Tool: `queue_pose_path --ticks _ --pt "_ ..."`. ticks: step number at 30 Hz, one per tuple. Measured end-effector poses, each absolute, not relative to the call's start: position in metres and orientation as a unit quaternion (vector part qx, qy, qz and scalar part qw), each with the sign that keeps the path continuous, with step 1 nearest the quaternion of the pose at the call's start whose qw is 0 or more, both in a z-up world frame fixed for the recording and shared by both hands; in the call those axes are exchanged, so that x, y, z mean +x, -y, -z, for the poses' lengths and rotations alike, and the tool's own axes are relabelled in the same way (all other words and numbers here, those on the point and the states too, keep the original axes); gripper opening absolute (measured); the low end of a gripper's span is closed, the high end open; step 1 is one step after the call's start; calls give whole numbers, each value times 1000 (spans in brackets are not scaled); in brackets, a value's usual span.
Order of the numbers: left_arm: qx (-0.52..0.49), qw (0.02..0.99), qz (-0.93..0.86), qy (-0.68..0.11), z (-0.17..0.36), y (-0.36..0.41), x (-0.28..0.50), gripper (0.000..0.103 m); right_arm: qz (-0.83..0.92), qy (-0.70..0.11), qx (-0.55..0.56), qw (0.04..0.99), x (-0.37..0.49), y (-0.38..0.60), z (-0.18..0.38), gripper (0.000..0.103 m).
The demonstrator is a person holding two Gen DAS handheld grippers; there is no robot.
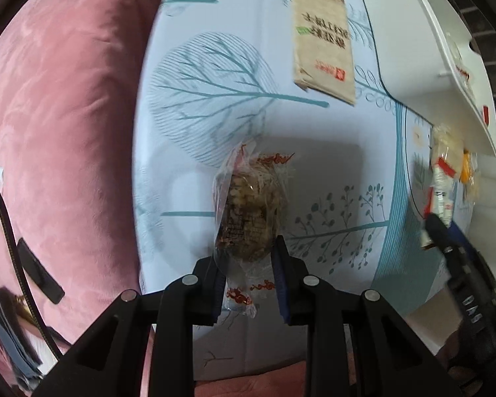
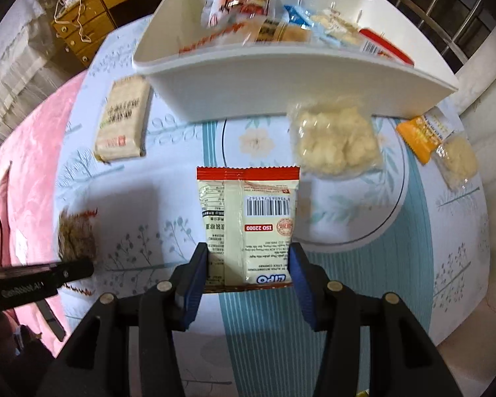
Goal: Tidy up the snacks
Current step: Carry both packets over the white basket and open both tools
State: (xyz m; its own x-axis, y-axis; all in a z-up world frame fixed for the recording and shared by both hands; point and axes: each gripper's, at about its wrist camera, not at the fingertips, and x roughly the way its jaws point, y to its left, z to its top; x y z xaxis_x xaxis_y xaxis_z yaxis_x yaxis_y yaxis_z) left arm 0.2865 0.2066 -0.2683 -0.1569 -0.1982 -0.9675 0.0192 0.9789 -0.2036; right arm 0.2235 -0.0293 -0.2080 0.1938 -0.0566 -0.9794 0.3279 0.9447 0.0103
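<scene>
My left gripper [image 1: 248, 258] is shut on a clear-wrapped brown nut snack [image 1: 251, 211] and holds it above the tablecloth. My right gripper [image 2: 248, 254] is shut on a cream and red LIPO packet [image 2: 248, 221], held upright in front of the white bin [image 2: 281, 79]. The bin holds several snack packets [image 2: 248, 10]. In the right wrist view the left gripper [image 2: 39, 281] shows at the left with the nut snack [image 2: 76, 235]. In the left wrist view the right gripper [image 1: 446, 244] shows at the right with the packet [image 1: 441, 188].
A beige packet [image 2: 122, 122] lies left of the bin, and shows in the left view [image 1: 324, 43]. A clear bag of pale puffs [image 2: 334, 139] and an orange packet [image 2: 436, 142] lie by the bin. A pink cushion [image 1: 59, 132] borders the table's left edge.
</scene>
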Motion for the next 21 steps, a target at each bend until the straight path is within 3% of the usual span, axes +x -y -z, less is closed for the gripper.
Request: queue_pose_path --ticks 11,21 --pt "-104 674 15 -731 218 -207 268 24 89 -563 110 815 235 83 146 48" --pt "-108 713 16 -693 163 -153 285 24 71 -507 79 855 250 145 109 48"
